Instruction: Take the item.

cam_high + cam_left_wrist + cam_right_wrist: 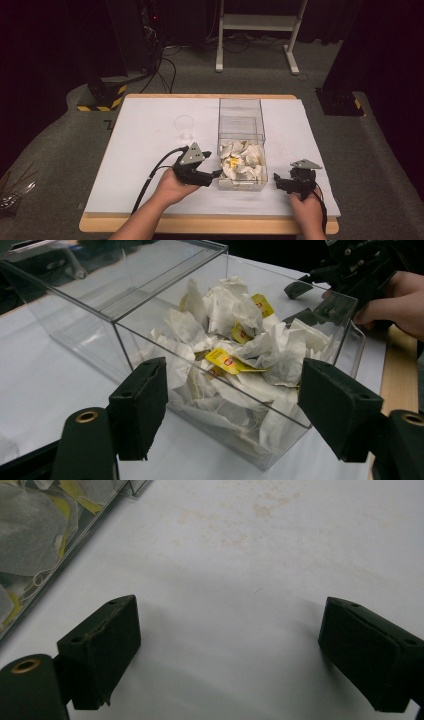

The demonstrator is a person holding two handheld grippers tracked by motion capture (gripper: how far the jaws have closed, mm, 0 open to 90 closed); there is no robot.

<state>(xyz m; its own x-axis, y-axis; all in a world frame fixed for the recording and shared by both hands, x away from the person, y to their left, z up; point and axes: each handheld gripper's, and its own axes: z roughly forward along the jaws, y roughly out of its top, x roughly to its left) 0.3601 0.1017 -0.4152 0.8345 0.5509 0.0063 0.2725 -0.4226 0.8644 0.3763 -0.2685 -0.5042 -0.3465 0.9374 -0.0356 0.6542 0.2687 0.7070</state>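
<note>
The left gripper [232, 410] is hovering with jaws spread toward the tea bags [235, 355] in the clear box [165, 287], while the right gripper [230, 655] is holding spread jaws over bare white tabletop [250, 555].

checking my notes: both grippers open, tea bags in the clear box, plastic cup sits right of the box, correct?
One slip: the cup stands left of the box, as the high view shows. The rest holds: the left gripper and right gripper are open, and the tea bags lie in the box.
</note>
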